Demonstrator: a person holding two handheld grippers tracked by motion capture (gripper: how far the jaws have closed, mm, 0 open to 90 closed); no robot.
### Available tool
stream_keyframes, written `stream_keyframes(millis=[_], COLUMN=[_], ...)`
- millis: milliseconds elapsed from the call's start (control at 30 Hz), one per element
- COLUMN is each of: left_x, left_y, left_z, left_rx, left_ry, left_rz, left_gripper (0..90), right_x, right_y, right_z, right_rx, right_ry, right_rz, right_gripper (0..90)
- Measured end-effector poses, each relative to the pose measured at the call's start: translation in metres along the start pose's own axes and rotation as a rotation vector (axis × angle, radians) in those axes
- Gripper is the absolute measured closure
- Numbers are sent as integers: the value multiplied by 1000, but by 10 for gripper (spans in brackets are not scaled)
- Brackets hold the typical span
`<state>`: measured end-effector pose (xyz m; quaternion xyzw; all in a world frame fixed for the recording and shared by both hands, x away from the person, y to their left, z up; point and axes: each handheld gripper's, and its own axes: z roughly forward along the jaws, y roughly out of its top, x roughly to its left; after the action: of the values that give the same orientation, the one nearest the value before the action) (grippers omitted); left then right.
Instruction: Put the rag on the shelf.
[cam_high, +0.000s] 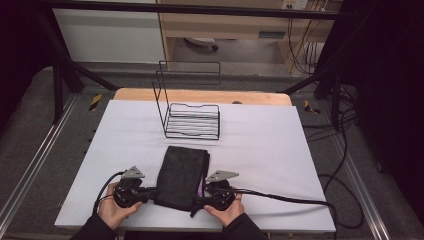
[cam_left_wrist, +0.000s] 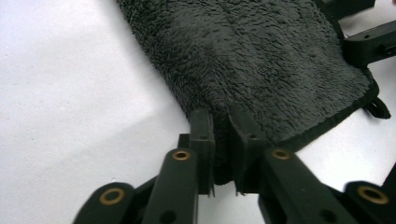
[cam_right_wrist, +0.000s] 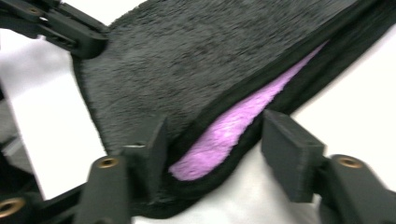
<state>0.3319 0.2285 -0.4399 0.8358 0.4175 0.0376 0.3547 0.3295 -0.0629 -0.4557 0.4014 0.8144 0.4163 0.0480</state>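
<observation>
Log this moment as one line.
left tongs: shut on towel | right tongs: open around towel's edge | wire rack: behind

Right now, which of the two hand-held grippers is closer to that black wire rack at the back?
Neither clearly; the right gripper perhaps marginally. Both sit at the near table edge, at the folded black towel's near corners, the left gripper on its left. The wire rack stands beyond the towel, about midway between them.

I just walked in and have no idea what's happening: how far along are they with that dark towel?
Done, it seems: the black towel lies folded on the white table, purple showing inside. In hand: the left gripper pinches its near edge; the right gripper is open around the other corner. Left, I'd guess: moving it to the wire rack, which holds nothing.
</observation>
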Motion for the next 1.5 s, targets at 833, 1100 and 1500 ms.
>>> stream_keyframes(millis=[833, 1100, 1500], left_x=[-14, -2, 20], left_y=[1, 10, 40], left_z=[-4, -24, -25], left_rx=[10, -60, -98], left_ry=[-76, 9, 58], left_rz=[21, 57, 75], left_gripper=[825, 520, 163], right_x=[-13, -20, -40], right_y=[4, 14, 31], right_z=[-10, -21, -35], right_rx=[51, -55, -96], right_ry=[31, 13, -23], right_rz=[-26, -79, -119], right_gripper=[710, 315, 93])
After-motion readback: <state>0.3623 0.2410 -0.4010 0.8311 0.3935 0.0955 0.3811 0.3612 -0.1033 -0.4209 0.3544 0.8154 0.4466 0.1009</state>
